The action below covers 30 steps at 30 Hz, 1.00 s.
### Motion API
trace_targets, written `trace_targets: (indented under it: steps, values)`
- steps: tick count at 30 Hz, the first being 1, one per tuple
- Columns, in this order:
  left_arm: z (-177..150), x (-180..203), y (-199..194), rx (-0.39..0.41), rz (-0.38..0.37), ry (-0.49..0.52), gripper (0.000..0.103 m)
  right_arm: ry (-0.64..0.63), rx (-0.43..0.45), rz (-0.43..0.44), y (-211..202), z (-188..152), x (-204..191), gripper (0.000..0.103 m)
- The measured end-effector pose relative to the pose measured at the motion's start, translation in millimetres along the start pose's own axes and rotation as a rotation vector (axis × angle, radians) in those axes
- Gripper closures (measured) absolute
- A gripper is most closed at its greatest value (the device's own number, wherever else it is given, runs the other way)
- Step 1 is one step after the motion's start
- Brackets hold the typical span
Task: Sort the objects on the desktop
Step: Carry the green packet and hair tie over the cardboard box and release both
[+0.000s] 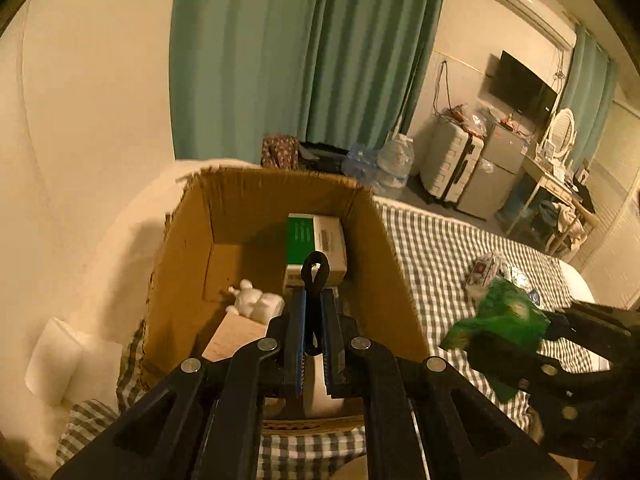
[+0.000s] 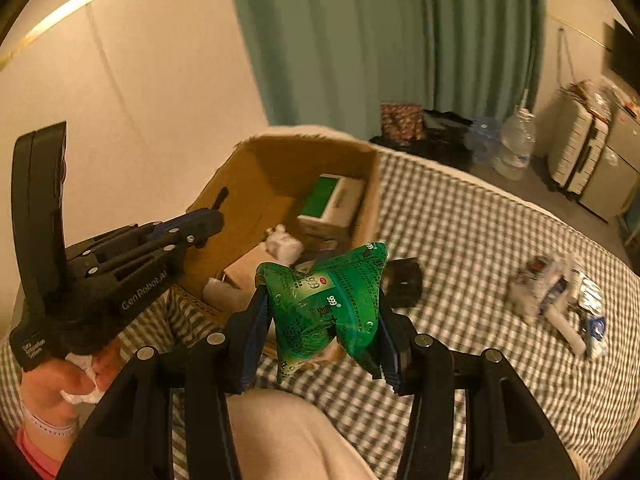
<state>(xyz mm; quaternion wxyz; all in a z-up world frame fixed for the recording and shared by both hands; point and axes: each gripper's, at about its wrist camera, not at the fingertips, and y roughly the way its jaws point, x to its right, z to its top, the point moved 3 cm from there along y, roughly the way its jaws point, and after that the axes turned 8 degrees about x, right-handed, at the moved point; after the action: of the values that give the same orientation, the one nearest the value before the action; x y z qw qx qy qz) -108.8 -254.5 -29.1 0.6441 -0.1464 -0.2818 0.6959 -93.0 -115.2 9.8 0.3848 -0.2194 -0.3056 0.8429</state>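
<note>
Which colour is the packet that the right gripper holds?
Green, with small dark print and a white label. The packet shows best in the right wrist view.

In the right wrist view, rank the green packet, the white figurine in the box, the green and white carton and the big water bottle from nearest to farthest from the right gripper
1. green packet, clamped in the right gripper
2. white figurine, near end of the cardboard box
3. green and white carton, deeper in the box
4. water bottle, on the floor beyond the bed
</note>
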Motion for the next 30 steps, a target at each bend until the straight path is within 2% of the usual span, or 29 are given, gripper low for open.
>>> trace_targets:
  steps: [4,7,11,12,13,14,15,16,17,19,21,26,30]
  values:
    - [-10,-14,8,-0.007,0.007,-0.005,0.097,0.000,-0.042,-0.007,33,1,-9,0.055]
    - [-19,-27,14,-0.022,0.005,-0.046,0.096,0.026,-0.066,0.001,52,5,-8,0.055]
    - [-26,-39,20,-0.039,0.013,-0.071,0.093,0.055,-0.061,-0.011,66,12,-5,0.052]
    - [-27,-41,20,-0.040,0.022,-0.079,0.087,0.059,-0.055,-0.012,67,15,-5,0.047]
    - [-28,-44,20,-0.040,0.034,-0.088,0.073,0.073,-0.044,-0.017,68,18,-3,0.041]
    - [-29,-44,20,-0.043,0.032,-0.095,0.065,0.091,-0.033,-0.028,68,19,-1,0.030]
    - [-29,-45,20,-0.046,0.027,-0.104,0.048,0.119,-0.017,-0.030,66,21,3,0.024]
    - [-29,-46,19,-0.040,0.021,-0.115,0.039,0.138,-0.008,-0.020,64,22,5,0.024]
    - [-29,-45,17,-0.031,0.016,-0.123,0.036,0.153,-0.004,-0.012,63,23,8,0.024]
    - [-27,-43,15,-0.024,0.019,-0.125,0.025,0.174,0.004,-0.024,60,23,14,0.024]
    - [-25,-41,14,-0.020,0.019,-0.120,0.020,0.187,0.005,-0.040,56,23,22,0.024]
    - [-22,-29,8,-0.031,0.007,-0.114,0.016,0.255,0.039,-0.079,30,15,56,0.024]
    - [-15,-6,-4,-0.021,-0.011,-0.090,0.014,0.282,0.075,-0.182,-3,8,97,0.024]
